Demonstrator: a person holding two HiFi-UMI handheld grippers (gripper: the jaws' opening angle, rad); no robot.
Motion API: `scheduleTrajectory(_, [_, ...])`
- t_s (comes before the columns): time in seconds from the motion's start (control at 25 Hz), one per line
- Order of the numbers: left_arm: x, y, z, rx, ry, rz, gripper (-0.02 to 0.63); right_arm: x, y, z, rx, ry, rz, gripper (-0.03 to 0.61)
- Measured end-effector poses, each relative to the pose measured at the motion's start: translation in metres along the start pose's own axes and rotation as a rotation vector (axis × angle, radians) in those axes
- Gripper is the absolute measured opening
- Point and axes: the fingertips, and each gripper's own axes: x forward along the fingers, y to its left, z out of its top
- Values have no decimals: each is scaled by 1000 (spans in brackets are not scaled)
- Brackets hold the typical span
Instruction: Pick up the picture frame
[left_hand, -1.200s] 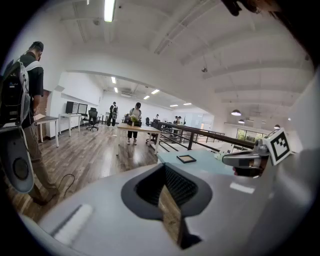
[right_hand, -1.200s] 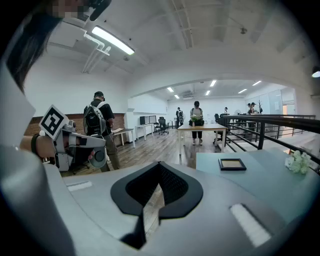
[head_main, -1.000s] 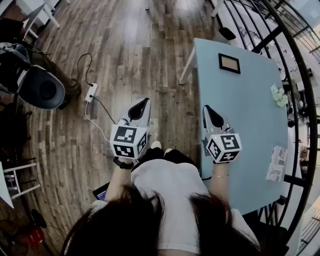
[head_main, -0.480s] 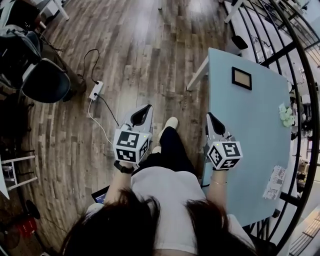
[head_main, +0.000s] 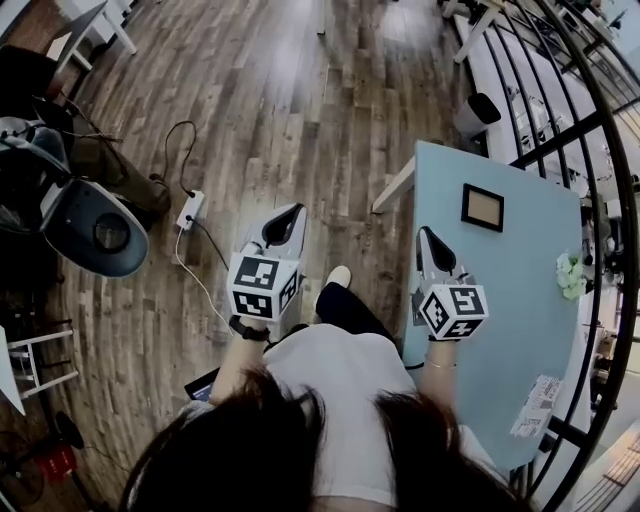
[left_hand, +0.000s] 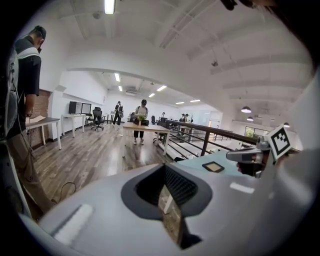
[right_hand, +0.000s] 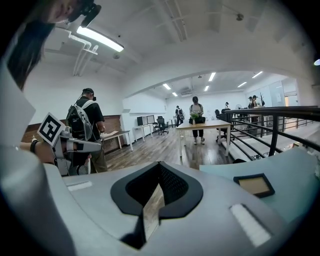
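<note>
No legible text (only square markers (head_main: 258, 283)).

- The head view looks steeply down from above the person, onto the left gripper (head_main: 283, 222), the right gripper (head_main: 430, 245), the floor (head_main: 300, 100) and the table (head_main: 480, 290).
- Each gripper view sits close behind its own jaws and faces nearly level across the room.
- All three views share the picture frame (head_main: 483, 207), right of centre in both gripper views.

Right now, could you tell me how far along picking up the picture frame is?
Done: nothing yet; the picture frame lies untouched on the blue table. In hand: the left gripper and right gripper are shut, empty, short of it. Left: reach, open, grasp, lift.
</note>
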Motion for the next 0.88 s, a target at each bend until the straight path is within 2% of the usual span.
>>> scheduleTrajectory(0.2, [38,6,31,9,-23,-6,58,25,-29,26,5,-25,-22,3])
scheduleTrajectory(0.48, [81,3,56,1,-43,-28,60,48,-62,45,13,-42,-36,5])
scheduleTrajectory(0.72, [108,-10,65,18,-15,-80,60,57,-84,54,69,-73,-62,11])
scheduleTrajectory(0.88, [127,-13,73,43,-1,-114,60,59,-97,54,113,-78,-94,40])
